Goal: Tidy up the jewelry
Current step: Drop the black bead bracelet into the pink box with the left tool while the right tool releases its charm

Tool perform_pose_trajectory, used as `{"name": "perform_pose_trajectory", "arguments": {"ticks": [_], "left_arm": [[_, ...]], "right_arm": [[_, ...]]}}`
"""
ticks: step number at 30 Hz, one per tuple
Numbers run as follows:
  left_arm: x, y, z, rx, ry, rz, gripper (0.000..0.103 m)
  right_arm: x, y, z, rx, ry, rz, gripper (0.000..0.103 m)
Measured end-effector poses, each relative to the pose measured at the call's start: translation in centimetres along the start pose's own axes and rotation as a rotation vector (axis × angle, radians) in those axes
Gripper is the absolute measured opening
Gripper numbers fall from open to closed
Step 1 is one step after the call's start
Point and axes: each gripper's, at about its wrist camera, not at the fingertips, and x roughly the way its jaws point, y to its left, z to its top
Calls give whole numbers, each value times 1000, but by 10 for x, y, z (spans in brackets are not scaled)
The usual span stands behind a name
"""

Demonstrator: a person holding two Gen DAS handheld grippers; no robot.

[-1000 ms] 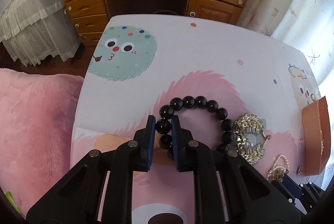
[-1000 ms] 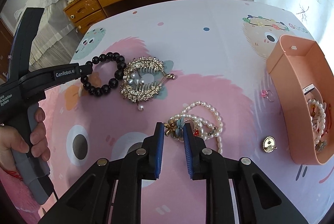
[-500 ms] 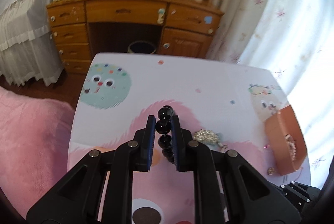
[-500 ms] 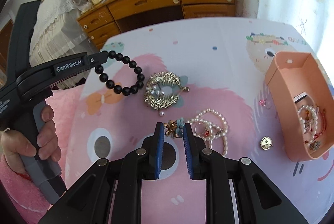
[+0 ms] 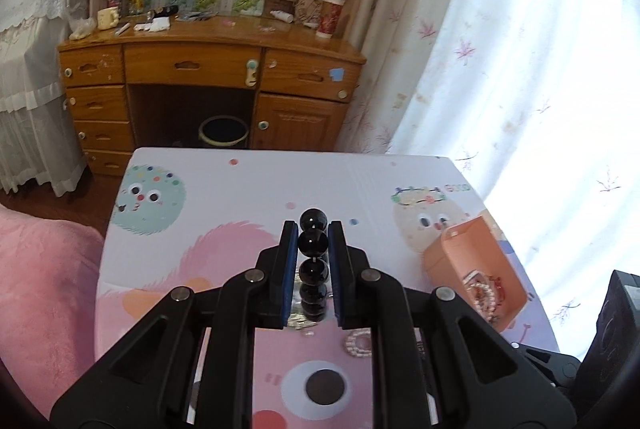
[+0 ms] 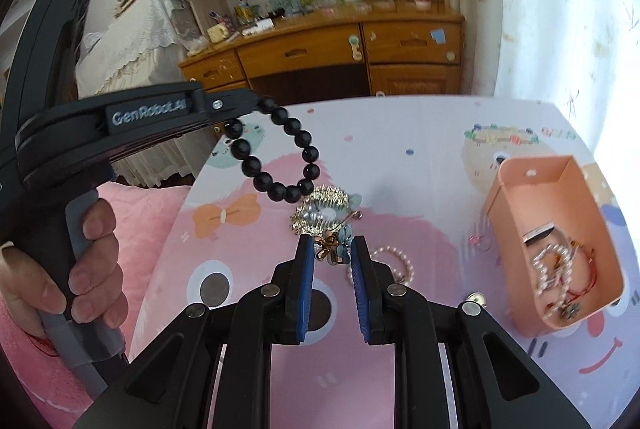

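Table: the cartoon-print table top (image 6: pixel 420 133) carries everything; most of the loose jewelry sits around its middle.
Box: the peach box (image 6: pixel 516 213) stands by the right edge, open, with a pearl string and red cord already inside.
Left gripper: the left gripper (image 5: pixel 313 249) is clamped narrow on the black bead bracelet (image 6: pixel 280 153), which hangs free above the left half of the table.
Right gripper: the right gripper (image 6: pixel 332 253) is pinched narrow on a small gold and blue flower piece (image 6: pixel 334 249), held above the table's middle.
Gold hair comb: the gold hair comb (image 6: pixel 324 209) lies flat at mid-table, just under the dangling beads.
Pearl strand: the pearl strand (image 6: pixel 392 261) lies beside the right jaws.
Gold button: the gold button (image 6: pixel 476 299) rests near the box's near corner.
Risk: the swinging loop may snag the comb or slip off round beads; both hands heading for one box could collide, I reckon.
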Motion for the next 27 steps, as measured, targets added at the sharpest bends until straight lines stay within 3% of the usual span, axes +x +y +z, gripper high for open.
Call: {"name": "perform_pose_trajectory", "arguments": {"ticks": [6, 13, 18, 27], "left_arm": [[-14, -49, 6, 32, -49, -56, 13], [-16, -114, 15, 56, -74, -101, 13], [-5, -164, 19, 67, -69, -109, 13], [42, -240, 16, 87, -17, -139, 13]], "right_arm": [[-41, -16, 3, -68, -68, 16, 18], [-85, -37, 3, -246, -134, 8, 18], [-112, -64, 1, -310, -137, 27, 18], [-143, -123, -11, -375, -89, -15, 18]]}}
